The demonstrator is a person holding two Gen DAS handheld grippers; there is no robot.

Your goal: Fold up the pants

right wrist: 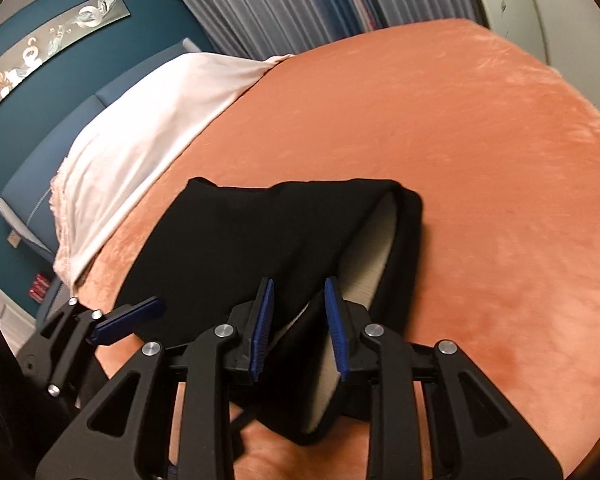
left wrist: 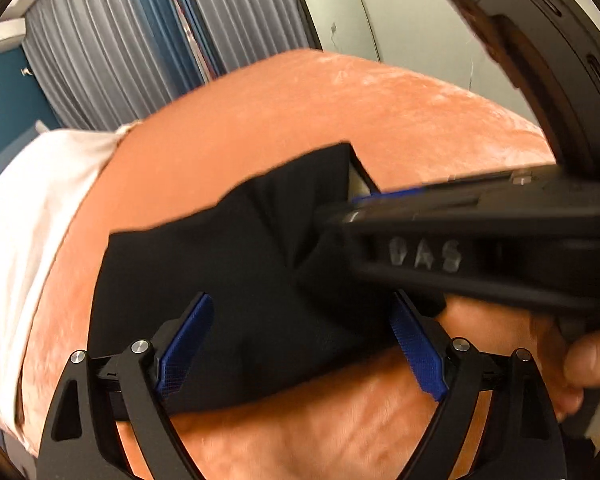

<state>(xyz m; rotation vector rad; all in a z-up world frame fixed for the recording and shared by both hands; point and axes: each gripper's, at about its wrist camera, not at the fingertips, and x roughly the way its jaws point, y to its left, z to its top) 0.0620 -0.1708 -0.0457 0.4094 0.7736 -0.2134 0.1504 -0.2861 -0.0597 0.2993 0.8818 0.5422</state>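
Observation:
Black pants [left wrist: 228, 264] lie folded on an orange blanket [left wrist: 300, 120]; a pale inner lining shows at the fold in the right wrist view [right wrist: 364, 248]. My left gripper [left wrist: 300, 340] is open, its blue pads wide apart over the pants' near edge. My right gripper [right wrist: 300, 328] has its blue pads partly closed around a raised ridge of the pants [right wrist: 236, 240]. The right gripper also shows in the left wrist view [left wrist: 340, 208], blurred, at the pants' right side. The left gripper's finger [right wrist: 128, 318] shows at the left in the right wrist view.
A white sheet [right wrist: 140, 132] covers the bed's left end. Grey curtains [right wrist: 280, 4] and a teal wall [right wrist: 20, 128] with a framed picture [right wrist: 52, 44] stand behind. A blue headboard [right wrist: 60, 128] is at the left. A hand [left wrist: 588, 360] holds the right gripper.

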